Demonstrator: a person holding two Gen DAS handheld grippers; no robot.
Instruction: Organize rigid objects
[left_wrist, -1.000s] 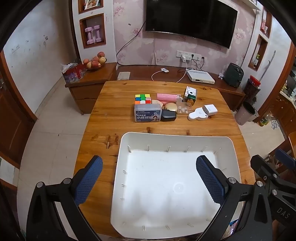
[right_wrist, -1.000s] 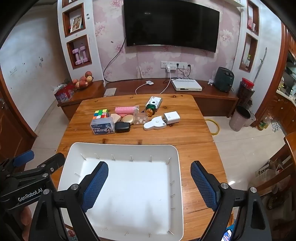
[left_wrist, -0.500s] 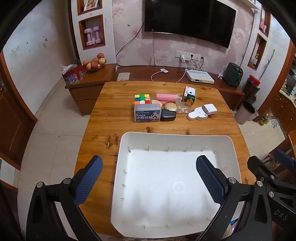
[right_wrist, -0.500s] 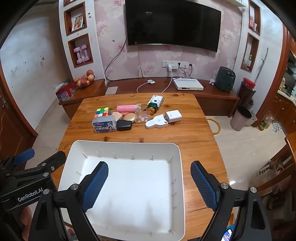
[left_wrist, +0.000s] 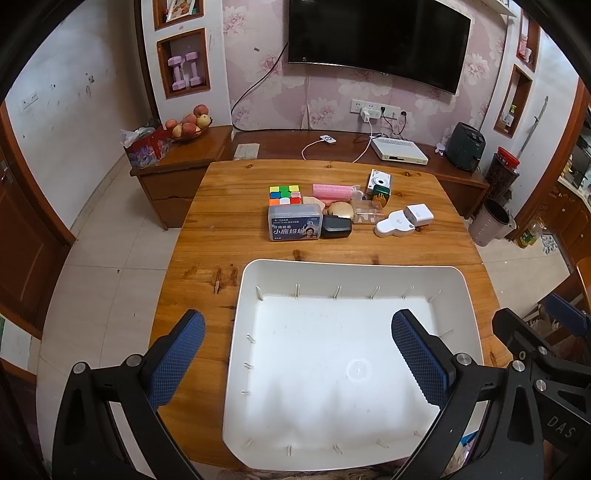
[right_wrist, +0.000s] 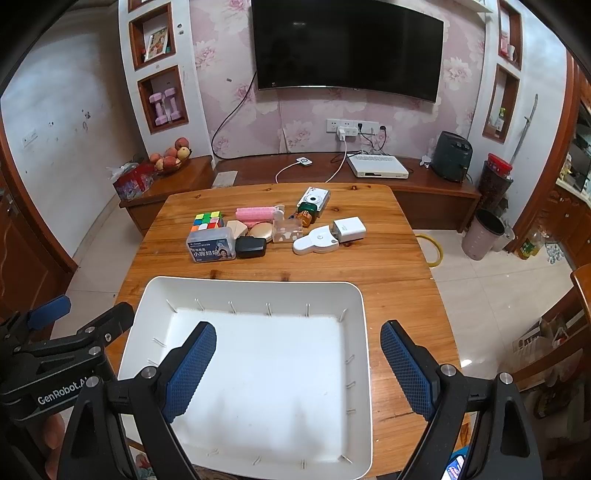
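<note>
Little has changed: both my hands have only crept forward over the empty tray (left_wrist: 469, 295). My left fingers (left_wrist: 177, 354) and right fingers (right_wrist: 192, 365) gape, released; the clutter (right_wrist: 258, 232) at twelve o'clock on the worktop (left_wrist: 221, 229) waits untouched.

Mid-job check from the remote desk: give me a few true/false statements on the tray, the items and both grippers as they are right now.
1. The white tray holds nothing. True.
2. The left gripper grips the puzzle cube. False: it is open, holding nothing, and the cube sits on the wooden table.
3. The black case lies beside the grey printed box. True.
4. The right gripper is shut. False: its jaws stand wide apart.
5. The white camera lies in the tray. False: it is at the table's far end.
</note>
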